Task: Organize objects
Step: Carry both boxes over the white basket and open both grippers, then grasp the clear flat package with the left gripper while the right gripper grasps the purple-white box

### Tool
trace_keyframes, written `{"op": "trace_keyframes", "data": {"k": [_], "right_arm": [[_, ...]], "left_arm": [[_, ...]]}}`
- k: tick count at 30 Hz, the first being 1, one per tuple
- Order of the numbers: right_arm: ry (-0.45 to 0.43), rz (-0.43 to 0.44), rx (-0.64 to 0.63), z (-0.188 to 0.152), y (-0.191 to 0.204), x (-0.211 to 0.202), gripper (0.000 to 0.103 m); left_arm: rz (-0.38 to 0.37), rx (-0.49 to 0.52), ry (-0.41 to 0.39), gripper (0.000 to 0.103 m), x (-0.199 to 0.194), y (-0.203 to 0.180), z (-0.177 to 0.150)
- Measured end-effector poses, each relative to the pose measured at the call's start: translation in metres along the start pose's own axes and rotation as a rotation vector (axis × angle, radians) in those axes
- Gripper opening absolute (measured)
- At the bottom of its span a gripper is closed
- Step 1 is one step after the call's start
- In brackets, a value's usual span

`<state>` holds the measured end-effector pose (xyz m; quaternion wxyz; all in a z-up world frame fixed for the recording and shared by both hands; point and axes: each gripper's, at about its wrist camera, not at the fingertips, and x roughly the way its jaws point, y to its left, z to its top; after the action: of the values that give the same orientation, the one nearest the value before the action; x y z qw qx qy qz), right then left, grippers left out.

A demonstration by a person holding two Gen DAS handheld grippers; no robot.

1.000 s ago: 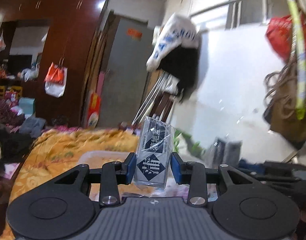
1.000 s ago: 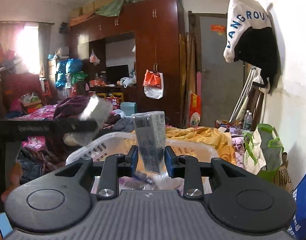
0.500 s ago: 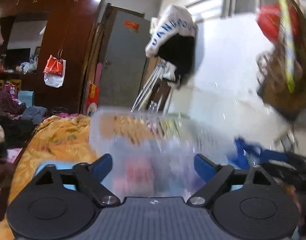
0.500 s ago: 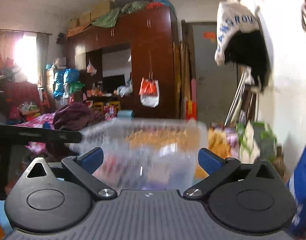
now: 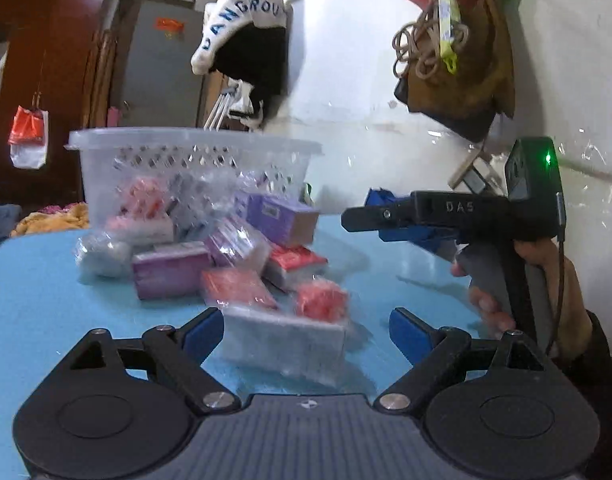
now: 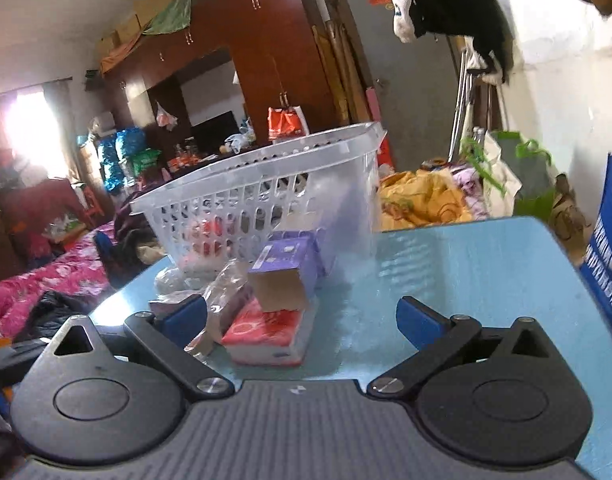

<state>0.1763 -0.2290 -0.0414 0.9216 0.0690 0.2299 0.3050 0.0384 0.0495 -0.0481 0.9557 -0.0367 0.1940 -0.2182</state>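
We can read little: "DANGROU" in blue on the white and black garment [image 5: 242, 36] hanging in the upper middle of the left wrist view, and "DAS" on the black body of the right gripper [image 5: 380, 214], which sits at the right of that view, held by a hand [image 5: 546, 280]. The writing on the packets is too blurred for us to make out.

Our left gripper [image 5: 306, 330] has jaws spread wide, having just opened, and grips nothing; a pale wrapped packet [image 5: 284, 338] lies on the blue surface [image 5: 38, 300] between its blue pads, clear of both. Beyond it, in the middle of the frame, red, pink and purple packets [image 5: 226, 264] are heaped against the clear plastic basket [image 5: 194, 160], which stands on the surface and holds more packets.

In the right wrist view our right gripper [image 6: 302, 318] is likewise fully spread and empty. A red packet [image 6: 266, 336] lies just inside its left pad, with a purple box [image 6: 284, 276] behind it and the basket [image 6: 258, 184] further back, at centre frame. A yellow bedcover [image 6: 422, 200] lies beyond the surface's far edge.
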Motion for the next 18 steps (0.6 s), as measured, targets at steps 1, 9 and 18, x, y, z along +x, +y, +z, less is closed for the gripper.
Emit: {"op": "trace_keyframes", "data": {"k": [1,9,18], "right_arm": [[0.015,-0.003,-0.009,-0.003,0.001,0.002,0.103],[0.042,-0.043,-0.104,-0.011,0.02,0.005,0.103],[0.027,-0.04,-0.089,-0.011,0.018,0.002,0.103]], "left_arm": [[0.012,0.011,0.003,0.092,0.002,-0.001,-0.002],[0.059,0.005,0.015,0.092,0.018,-0.003,-0.005],[0.074,0.051,-0.003,0.079,0.008,-0.005,-0.011]]}}
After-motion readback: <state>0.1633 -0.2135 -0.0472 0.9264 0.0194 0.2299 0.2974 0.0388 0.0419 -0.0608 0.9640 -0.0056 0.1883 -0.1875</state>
